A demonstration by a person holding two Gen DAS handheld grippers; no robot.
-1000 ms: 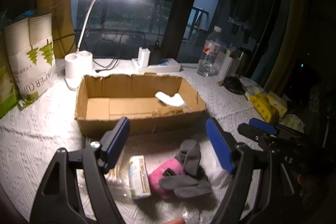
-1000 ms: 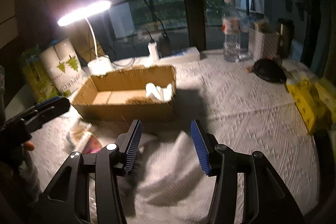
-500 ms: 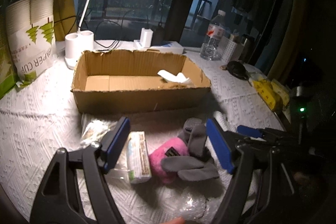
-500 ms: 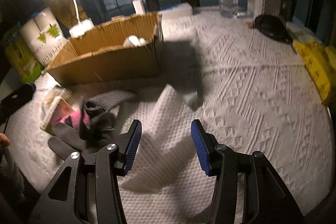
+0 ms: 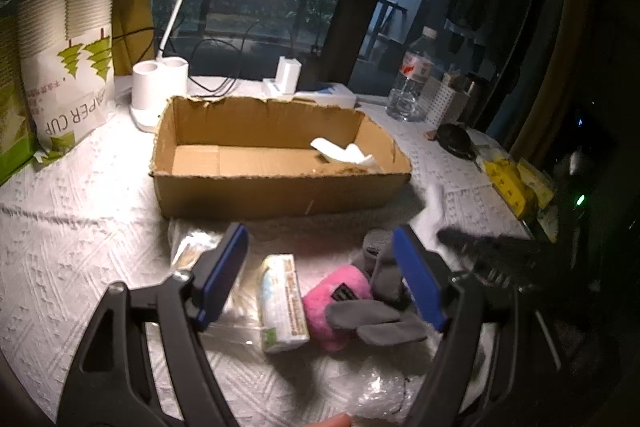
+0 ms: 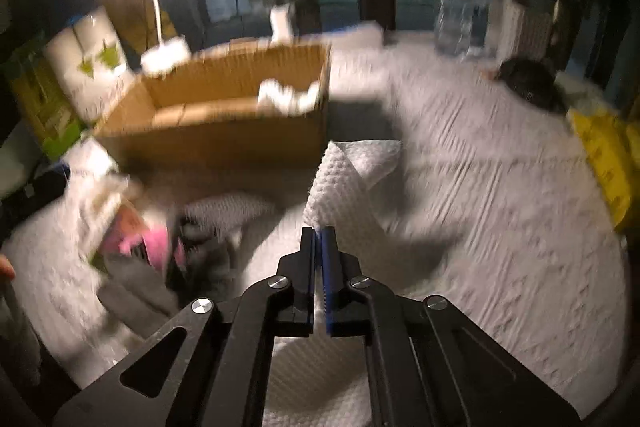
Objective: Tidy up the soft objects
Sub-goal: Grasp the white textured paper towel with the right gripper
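My right gripper (image 6: 319,231) is shut on a white textured towel (image 6: 352,179) and lifts a fold of it off the table. My left gripper (image 5: 320,275) is open and hovers above a pile: a pink plush item (image 5: 336,303), grey gloves (image 5: 380,315) and a small tissue pack (image 5: 282,303). The pile shows blurred in the right wrist view (image 6: 152,239). A cardboard box (image 5: 276,155) stands behind, holding a white cloth (image 5: 344,155).
A lit desk lamp (image 5: 160,91) and a paper cup pack (image 5: 64,67) stand at the back left. A water bottle (image 5: 412,83), a dark object (image 5: 456,139) and yellow packs (image 5: 508,183) lie to the right. Crinkled plastic (image 5: 380,387) lies near the front.
My right gripper has closed on the white towel and pulled a fold of it up. My left gripper stayed open and dropped slightly toward the pile.
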